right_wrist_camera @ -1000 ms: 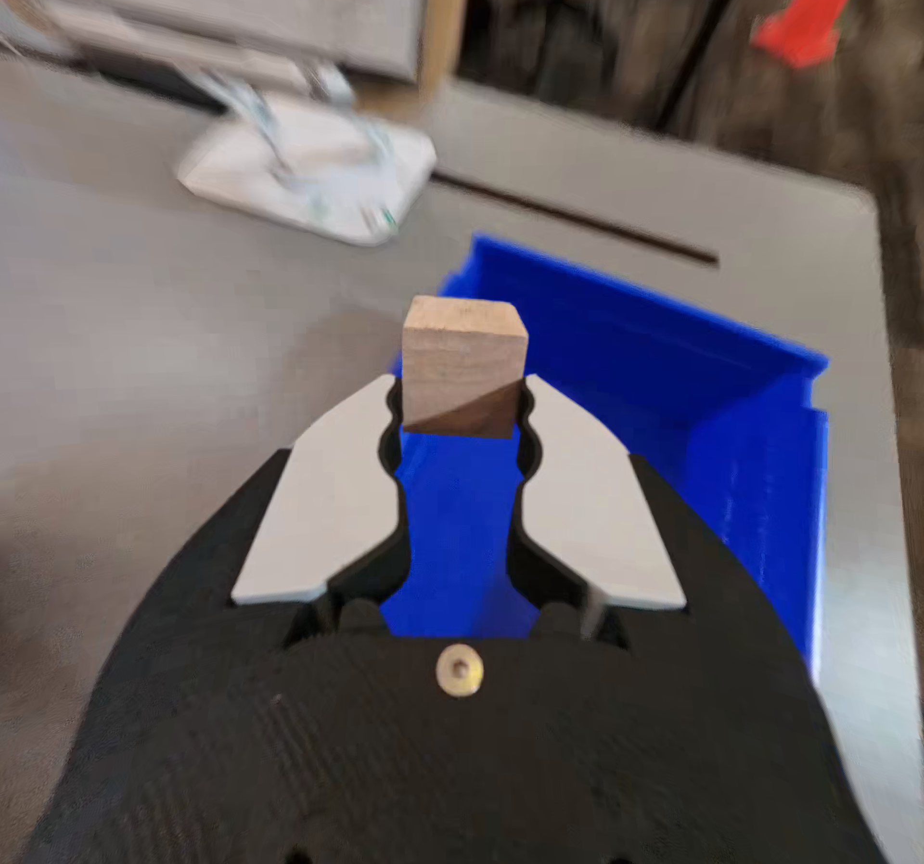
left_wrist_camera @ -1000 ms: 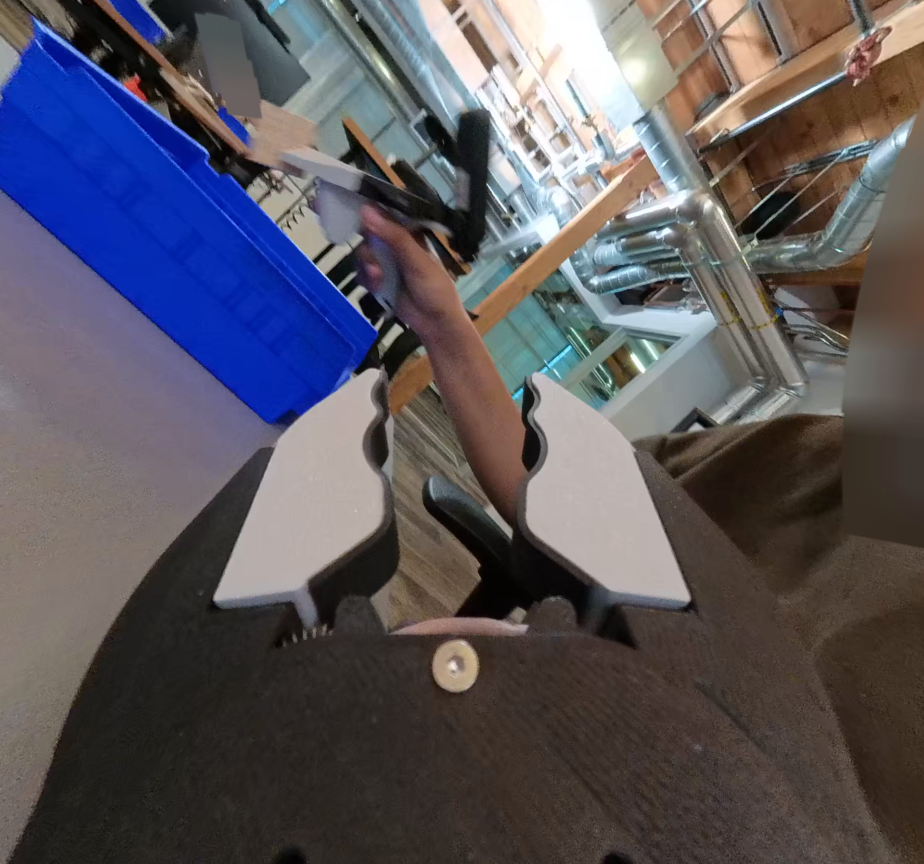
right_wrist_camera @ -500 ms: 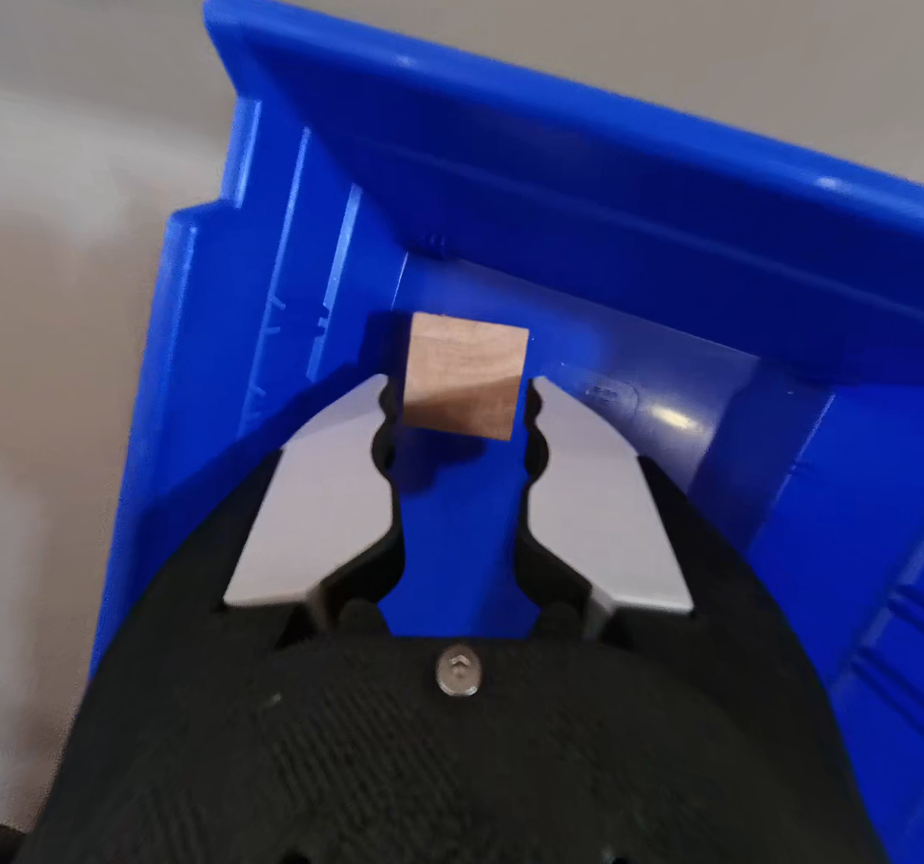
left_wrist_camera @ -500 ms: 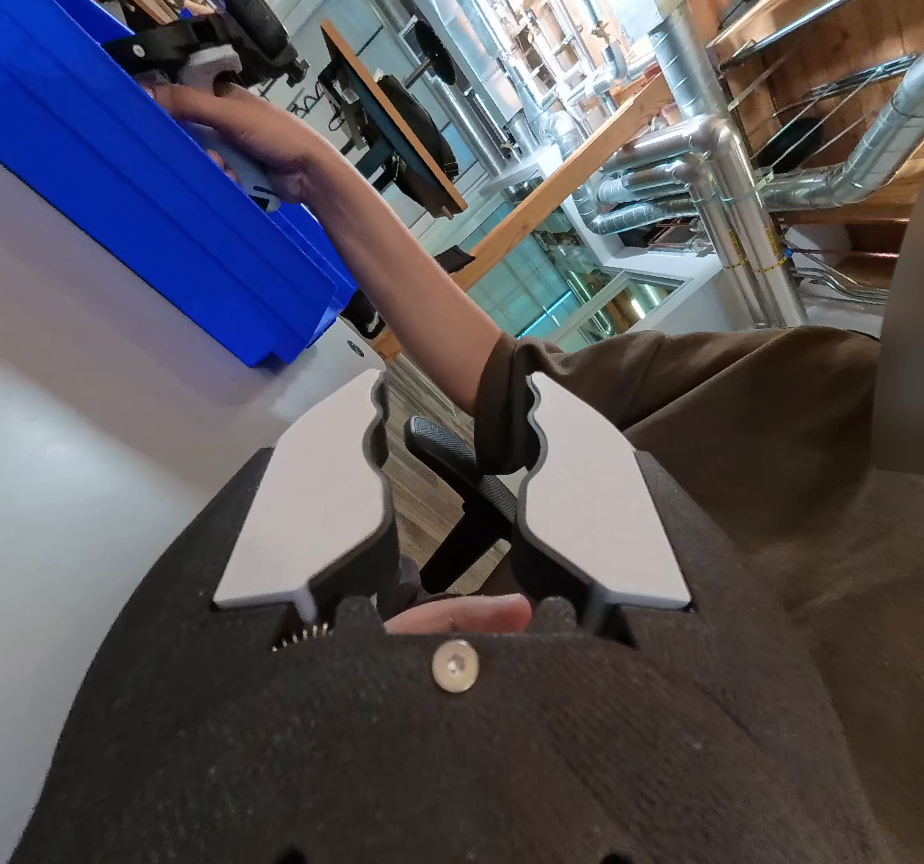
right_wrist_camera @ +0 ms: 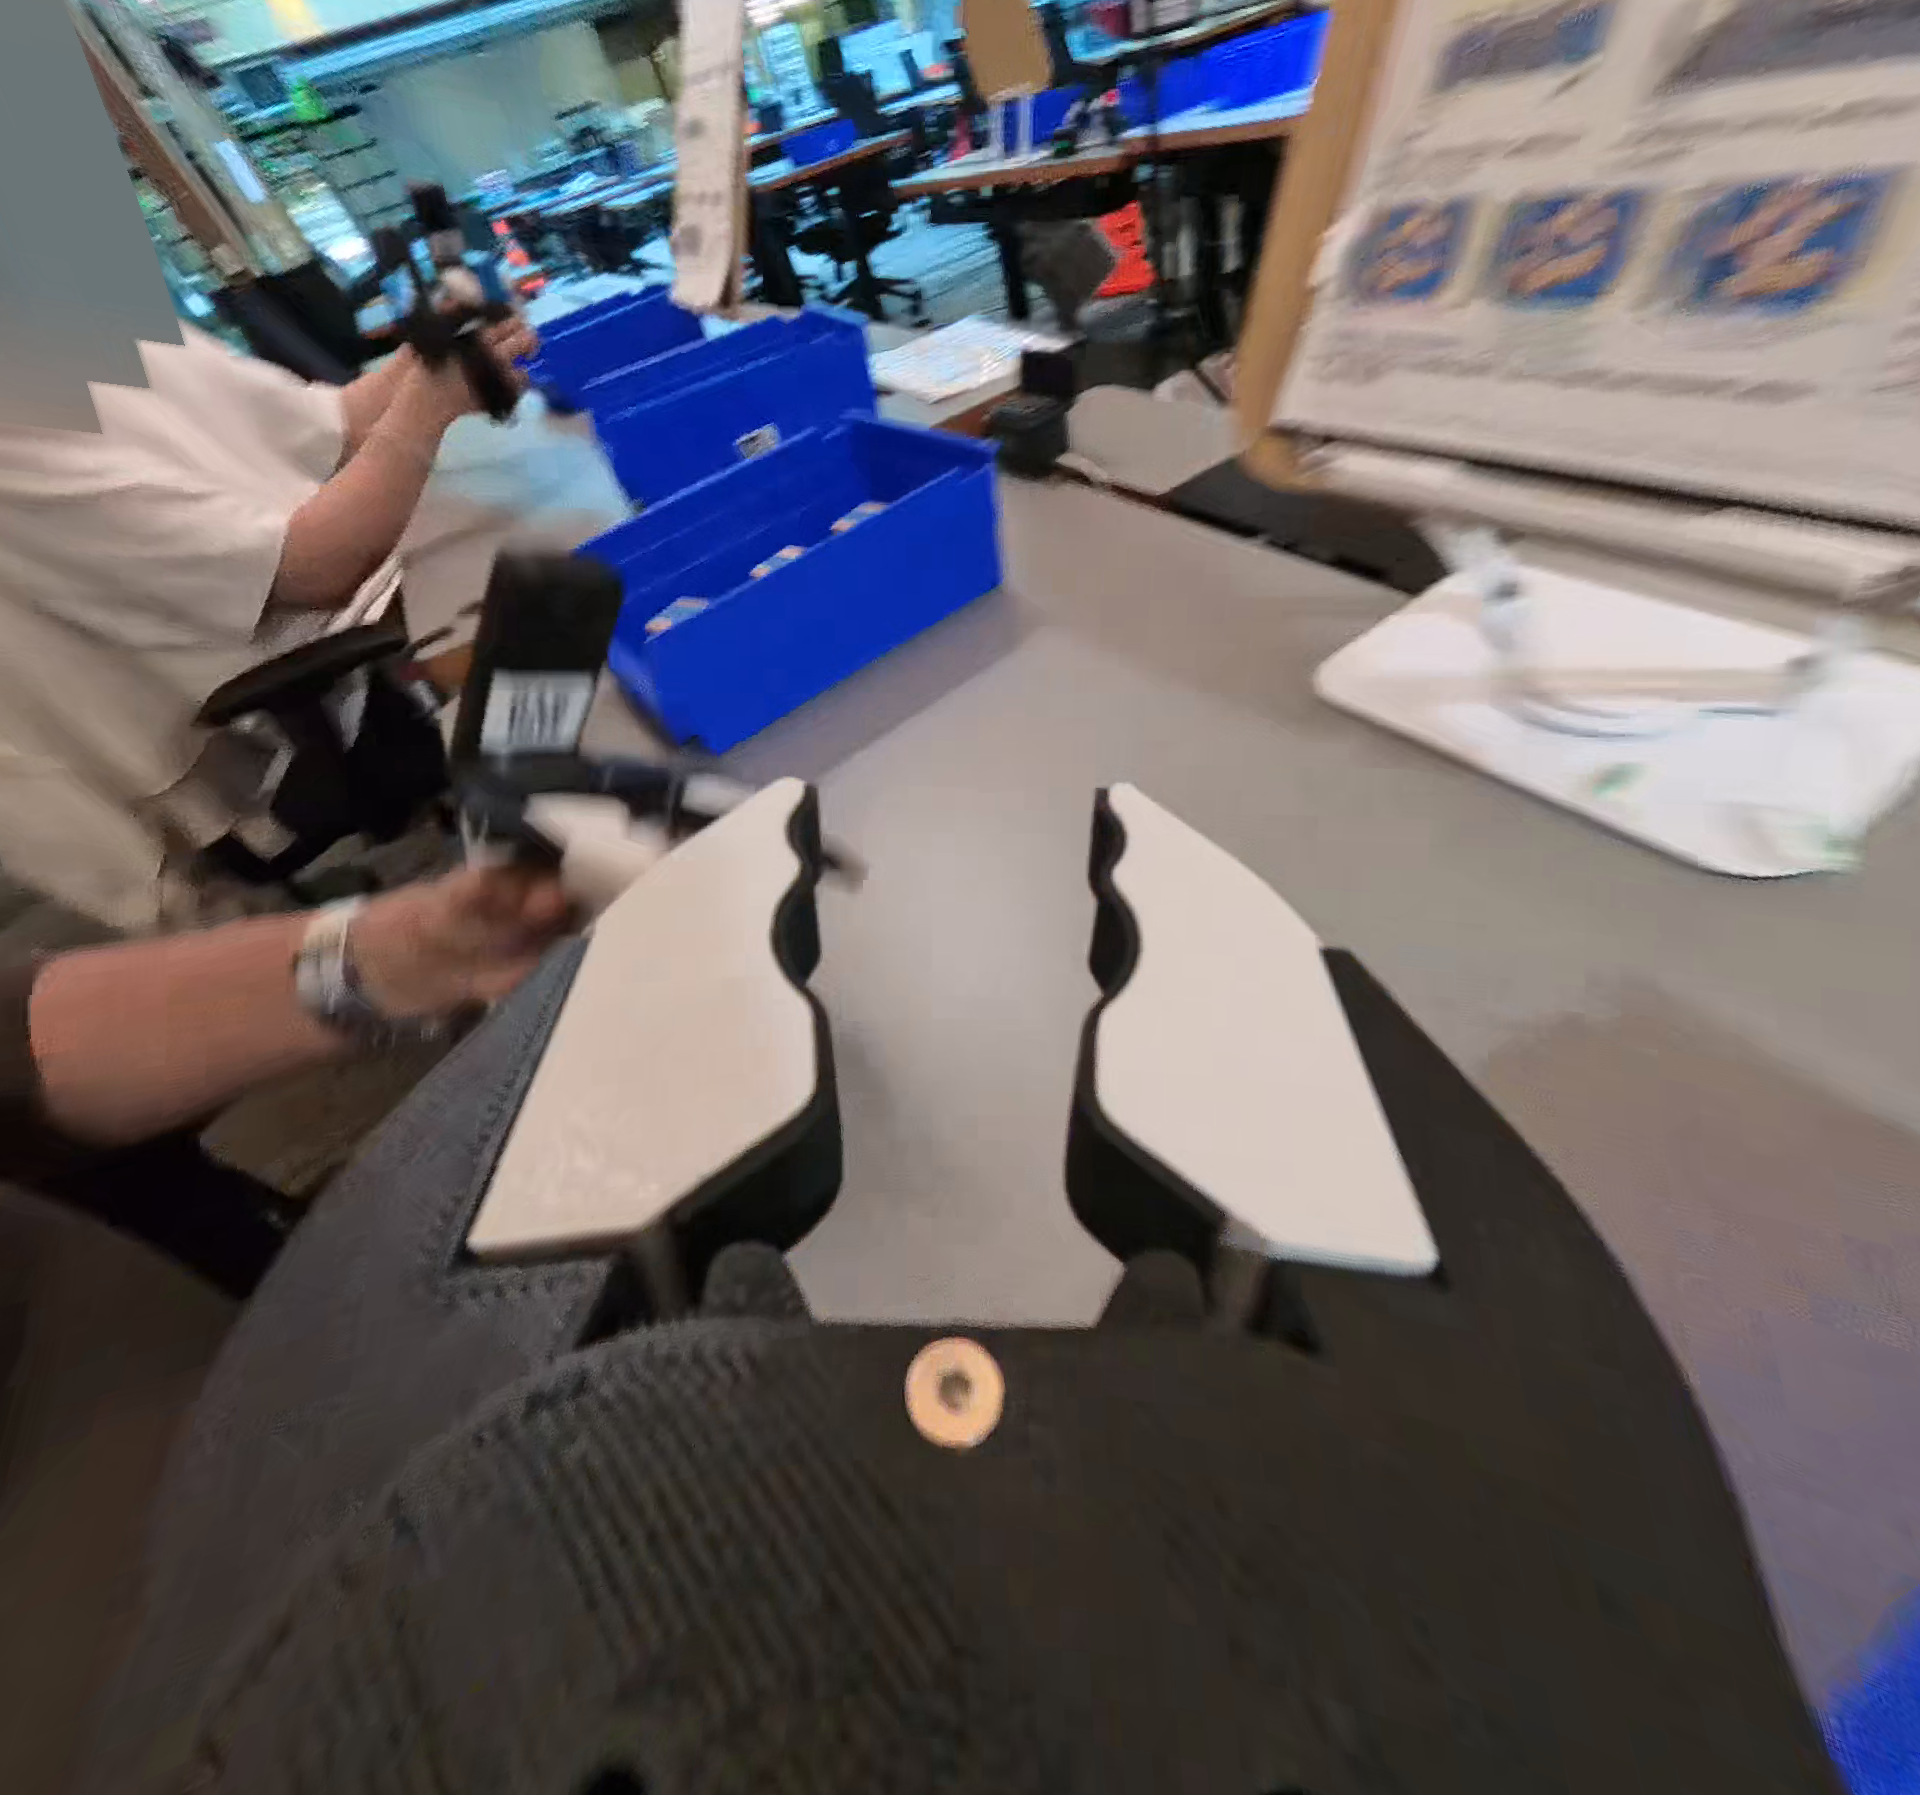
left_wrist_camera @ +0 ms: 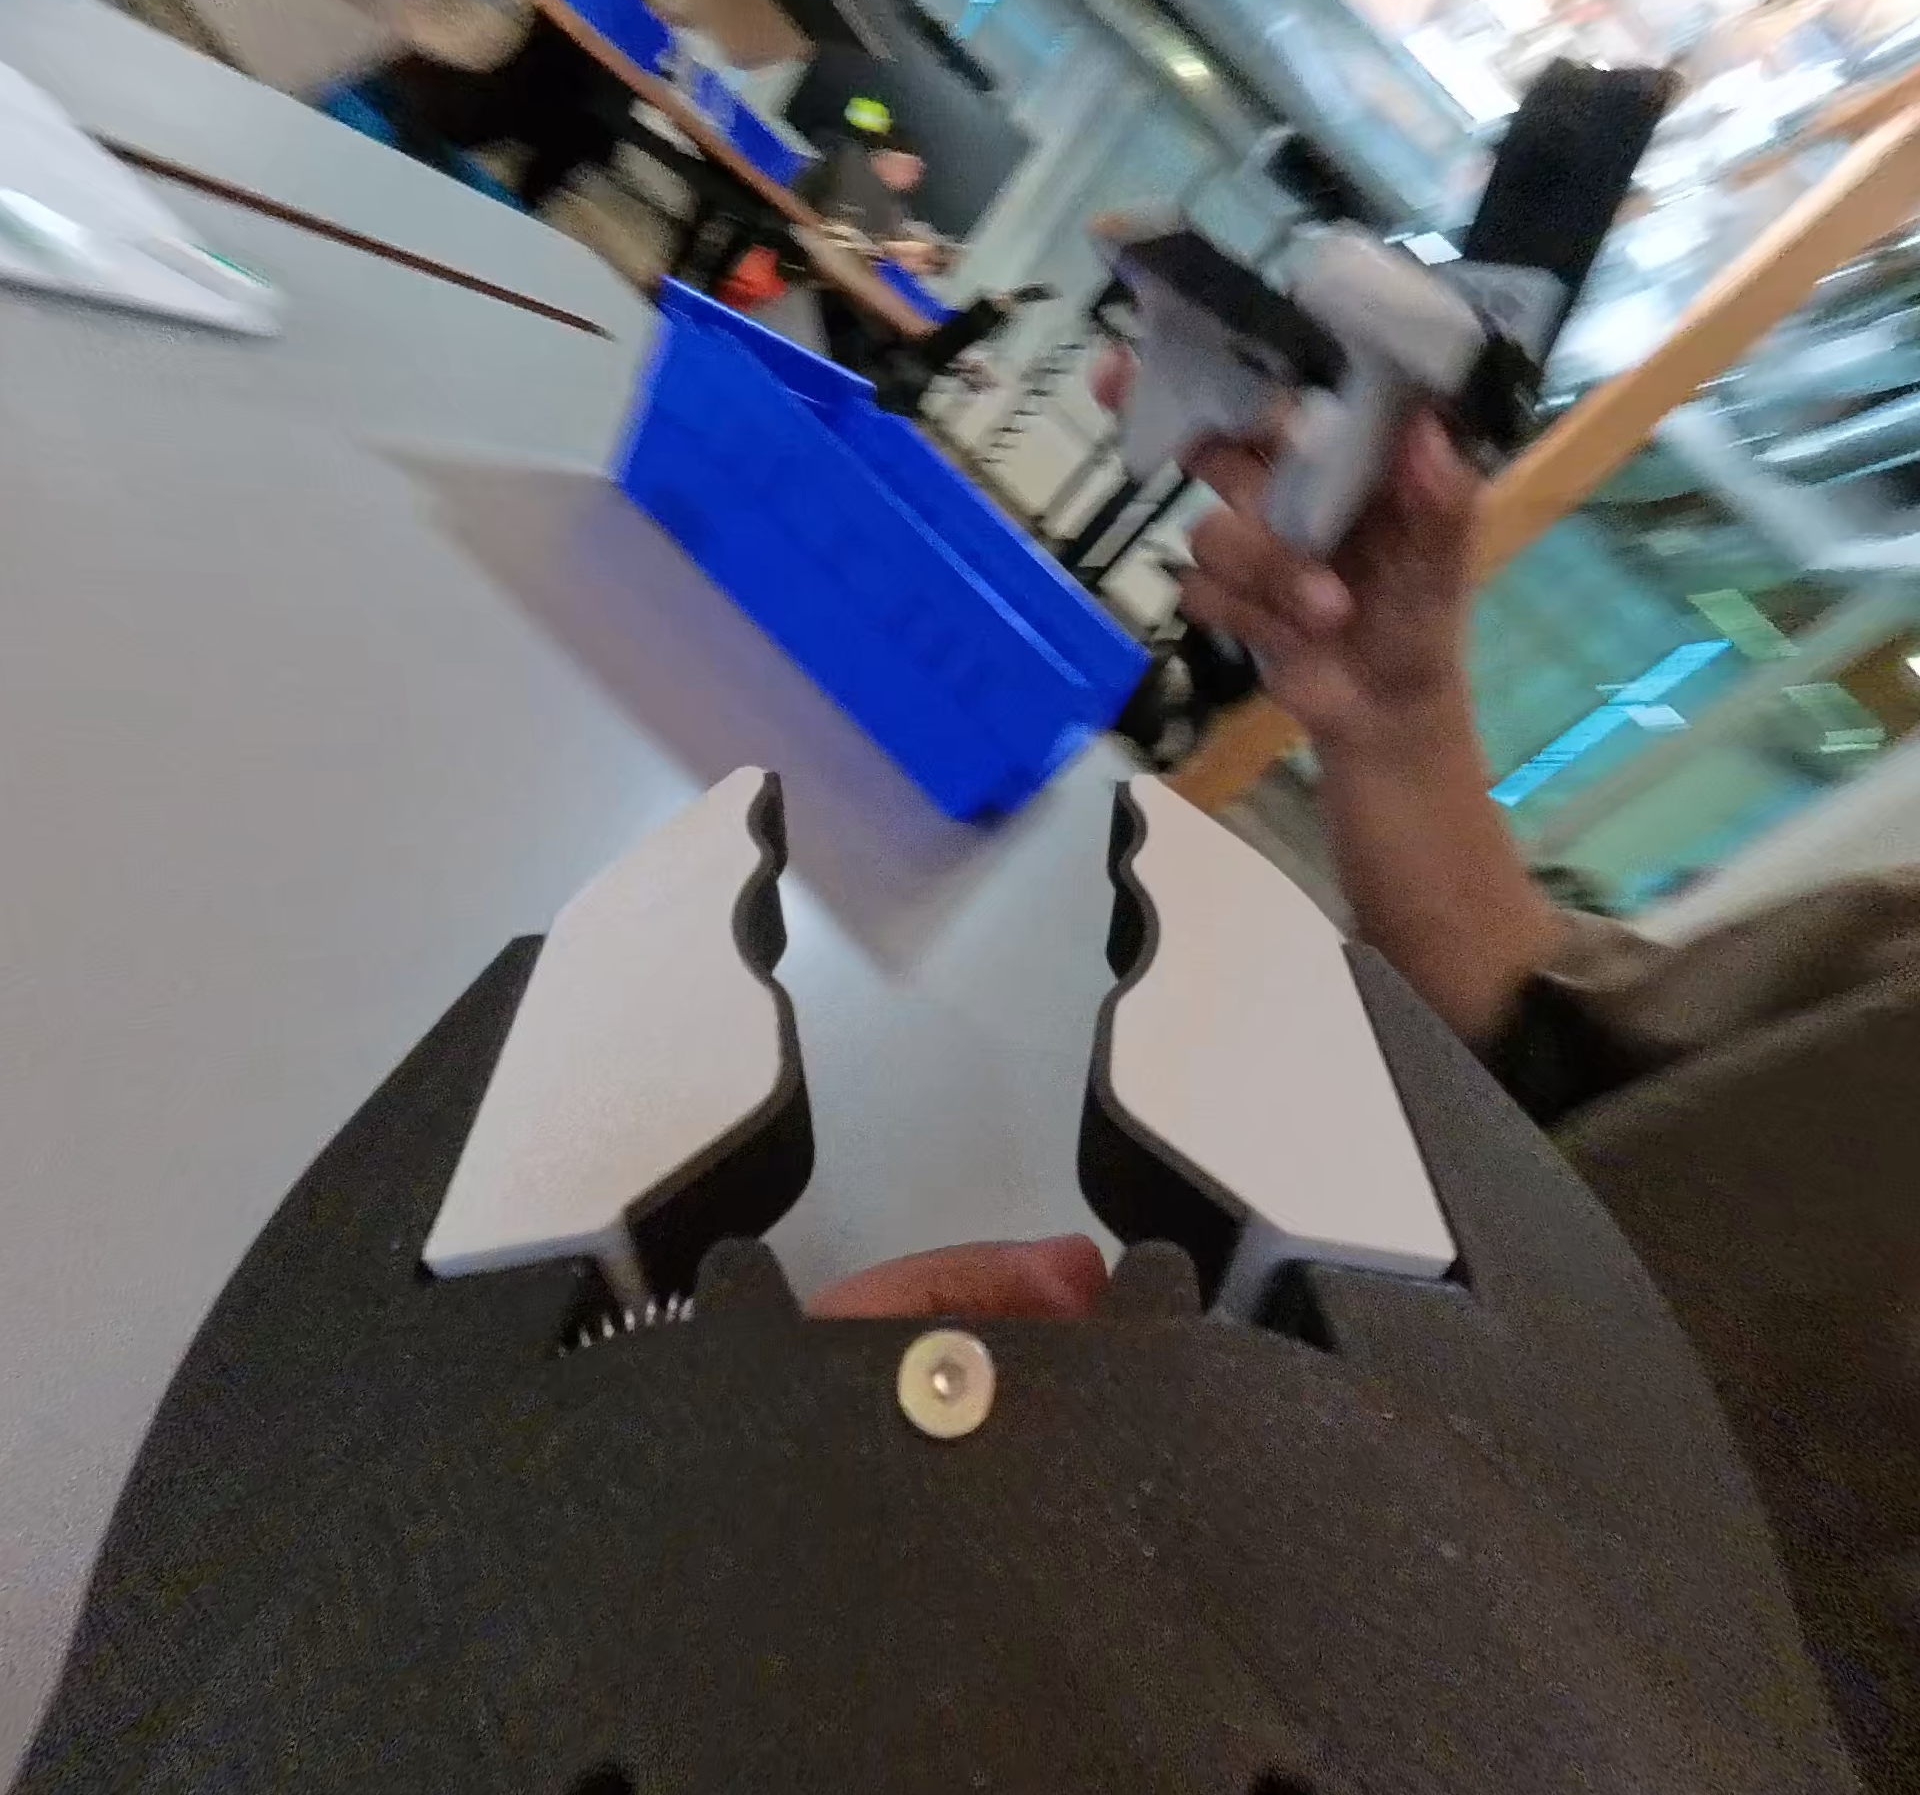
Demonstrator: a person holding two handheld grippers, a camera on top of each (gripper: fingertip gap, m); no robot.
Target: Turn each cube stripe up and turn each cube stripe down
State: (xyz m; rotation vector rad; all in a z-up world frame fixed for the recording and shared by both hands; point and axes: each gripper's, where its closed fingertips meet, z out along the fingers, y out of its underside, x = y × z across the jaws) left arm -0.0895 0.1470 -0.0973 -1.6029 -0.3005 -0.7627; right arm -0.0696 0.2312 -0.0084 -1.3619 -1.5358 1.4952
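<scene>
My left gripper [left_wrist_camera: 943,800] is open and empty, low over the grey table [left_wrist_camera: 260,706], pointing at a blue bin [left_wrist_camera: 862,561]. The bin's inside is hidden from here. The hand [left_wrist_camera: 1351,602] holding the right gripper is raised to the right of the bin, blurred. My right gripper [right_wrist_camera: 951,810] is open and empty above the table [right_wrist_camera: 1195,706]. A farther blue bin [right_wrist_camera: 810,602] holds several wooden cubes [right_wrist_camera: 779,561] in a row. The hand [right_wrist_camera: 457,914] holding the left gripper is at the left. A sliver of blue [right_wrist_camera: 1870,1704] shows at the bottom right.
A white stand base [right_wrist_camera: 1610,737] with a printed board [right_wrist_camera: 1610,187] above it stands at the right. Another person in a white shirt [right_wrist_camera: 156,550] works at the left, with more blue bins [right_wrist_camera: 727,395] behind. A dark seam [left_wrist_camera: 353,239] crosses the table.
My right gripper let go of the wooden cube inside the blue bin, then lifted out and swung to look across the table. My left gripper tilted down toward the table and bin.
</scene>
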